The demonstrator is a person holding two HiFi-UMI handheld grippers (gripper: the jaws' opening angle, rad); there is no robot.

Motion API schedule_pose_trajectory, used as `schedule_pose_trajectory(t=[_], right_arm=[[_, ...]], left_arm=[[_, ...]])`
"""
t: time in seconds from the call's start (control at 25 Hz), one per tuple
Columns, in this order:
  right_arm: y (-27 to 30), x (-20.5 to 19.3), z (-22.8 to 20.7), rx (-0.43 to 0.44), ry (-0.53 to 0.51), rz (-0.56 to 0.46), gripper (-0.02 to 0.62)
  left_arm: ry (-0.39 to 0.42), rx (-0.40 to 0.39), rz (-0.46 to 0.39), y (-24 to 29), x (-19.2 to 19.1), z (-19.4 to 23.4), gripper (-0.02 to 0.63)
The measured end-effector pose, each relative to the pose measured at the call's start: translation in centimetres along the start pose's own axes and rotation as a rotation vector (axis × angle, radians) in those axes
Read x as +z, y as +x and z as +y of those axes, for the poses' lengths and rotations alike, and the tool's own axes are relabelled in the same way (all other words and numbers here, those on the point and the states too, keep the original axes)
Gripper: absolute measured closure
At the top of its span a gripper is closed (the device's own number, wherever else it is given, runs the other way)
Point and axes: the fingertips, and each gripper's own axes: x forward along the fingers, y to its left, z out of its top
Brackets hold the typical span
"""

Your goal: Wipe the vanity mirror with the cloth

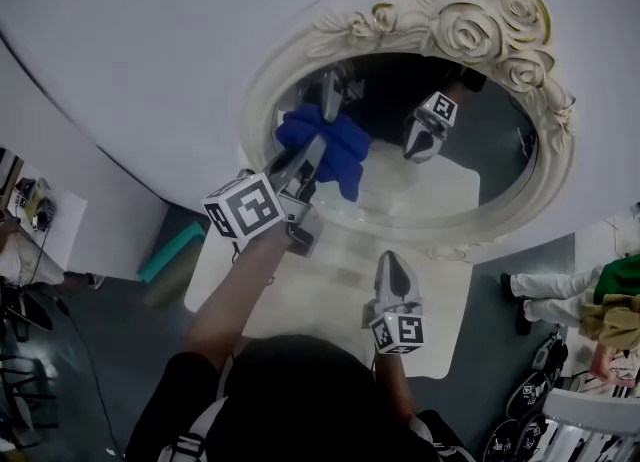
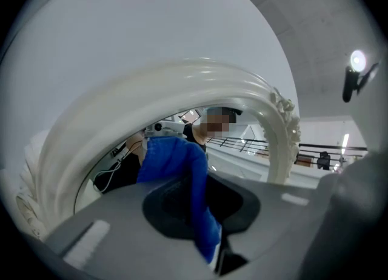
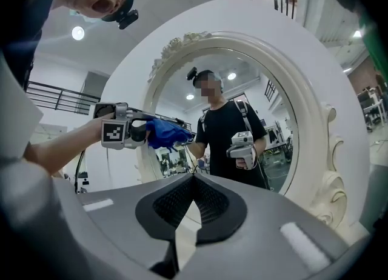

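Looking steeply down past the person's dark shoulders, the head view shows a small white table (image 1: 448, 322) with both arms reaching over it. Nearest, the right gripper (image 1: 392, 262) hangs above the table's right half, apart from the mirror. Its own view shows its two jaws clenched tip to tip, with nothing between them.

Farther out and to the left, the left gripper (image 1: 312, 155) is raised over the table's far left side. Its jaws are grasping the blue cloth (image 1: 337, 146). In the left gripper view a fold of the cloth runs down between the jaws, and the rest bulges out beyond the tips. The bunched cloth sits just past those tips, at the left side of the glass, and appears pressed against it.

Beyond the cloth stands the oval vanity mirror (image 1: 432, 190), at the table's far edge. Its cream frame (image 1: 470, 32) is carved with roses along the top. The glass reflects the right gripper and, in the right gripper view, the person in a black shirt holding both grippers. Behind the mirror rises a plain white wall (image 1: 150, 50).
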Motion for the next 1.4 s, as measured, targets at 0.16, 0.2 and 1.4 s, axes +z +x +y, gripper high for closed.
schedule_pose_trajectory(t=[0.16, 0.2, 1.4], right_arm=[[-0.2, 0.1, 0.2, 0.005, -0.002, -0.004, 0.595], [-0.3, 0.2, 0.2, 0.005, -0.004, -0.005, 0.595], [2.6, 17.2, 2.7, 0.065, -0.116, -0.125, 0.595]], left_arm=[[0.03, -0.035, -0.025, 0.6, 1.5, -2.3, 0.566], [0.033, -0.044, -0.029, 0.7, 1.9, -2.8, 0.566], [0.0, -0.14, -0.059, 2.4, 5.0, -9.3, 0.566]])
